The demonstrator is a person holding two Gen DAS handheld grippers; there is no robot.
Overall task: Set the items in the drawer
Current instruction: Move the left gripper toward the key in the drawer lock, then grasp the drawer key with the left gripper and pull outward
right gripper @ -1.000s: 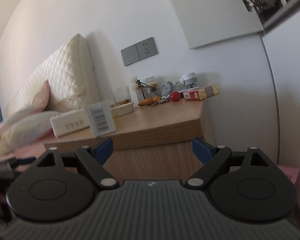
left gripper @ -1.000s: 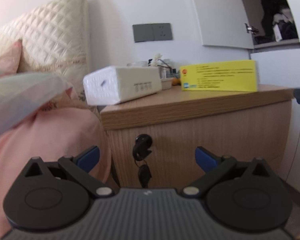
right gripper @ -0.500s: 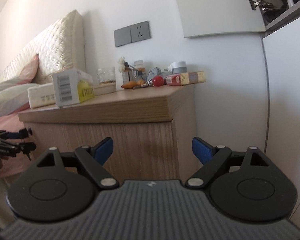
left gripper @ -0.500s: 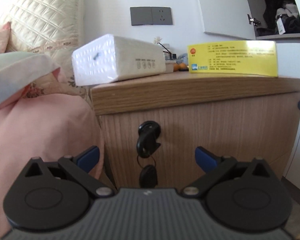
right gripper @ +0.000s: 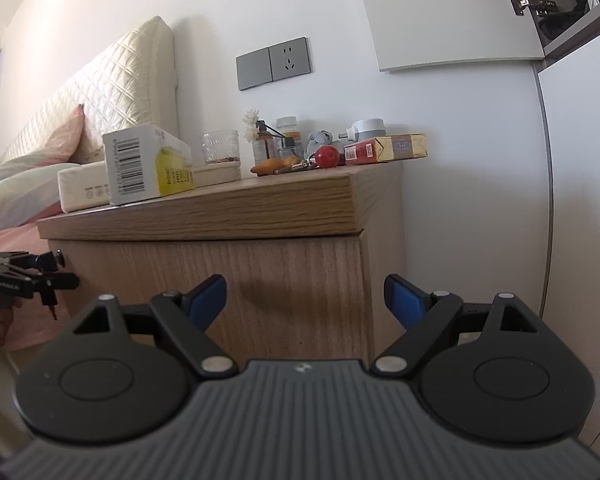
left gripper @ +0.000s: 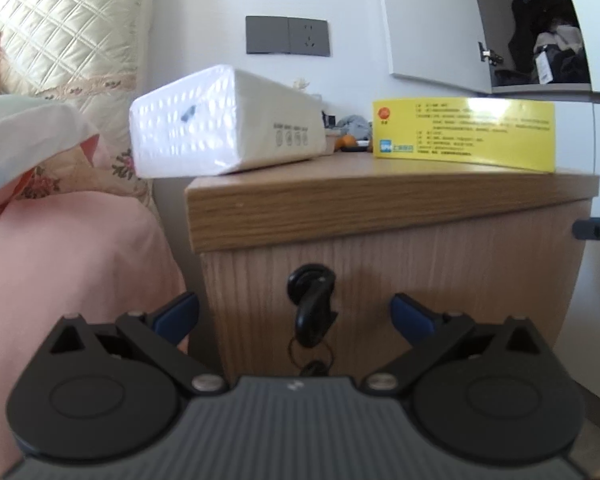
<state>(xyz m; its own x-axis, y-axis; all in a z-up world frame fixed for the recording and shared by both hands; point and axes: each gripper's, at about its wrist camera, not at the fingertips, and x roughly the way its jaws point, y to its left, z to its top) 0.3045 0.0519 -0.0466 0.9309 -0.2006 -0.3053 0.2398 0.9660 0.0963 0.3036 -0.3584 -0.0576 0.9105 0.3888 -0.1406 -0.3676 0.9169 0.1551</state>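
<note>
A wooden nightstand's drawer front [left gripper: 440, 280] is closed, with a black key [left gripper: 312, 304] in its lock and a second key hanging below. My left gripper [left gripper: 296, 314] is open and empty, its blue fingertips either side of the key, just short of it. My right gripper [right gripper: 304, 300] is open and empty, facing the nightstand's right front corner [right gripper: 356, 236]. On top lie a white tissue pack [left gripper: 224, 120], a yellow box [left gripper: 464, 132], and a red and gold carton [right gripper: 384, 148]. The left gripper also shows in the right wrist view [right gripper: 56, 278].
A bed with pink sheet [left gripper: 68, 264] and quilted headboard [left gripper: 60, 28] stands left of the nightstand. A glass [right gripper: 220, 148], small bottles, a red ball [right gripper: 326, 156] and clutter sit at the nightstand's back. A white wardrobe [right gripper: 580, 180] stands on the right.
My left gripper has dropped lower and moved closer to the key in the drawer front. My right gripper has lowered and come nearer the nightstand's right corner. Both stayed open.
</note>
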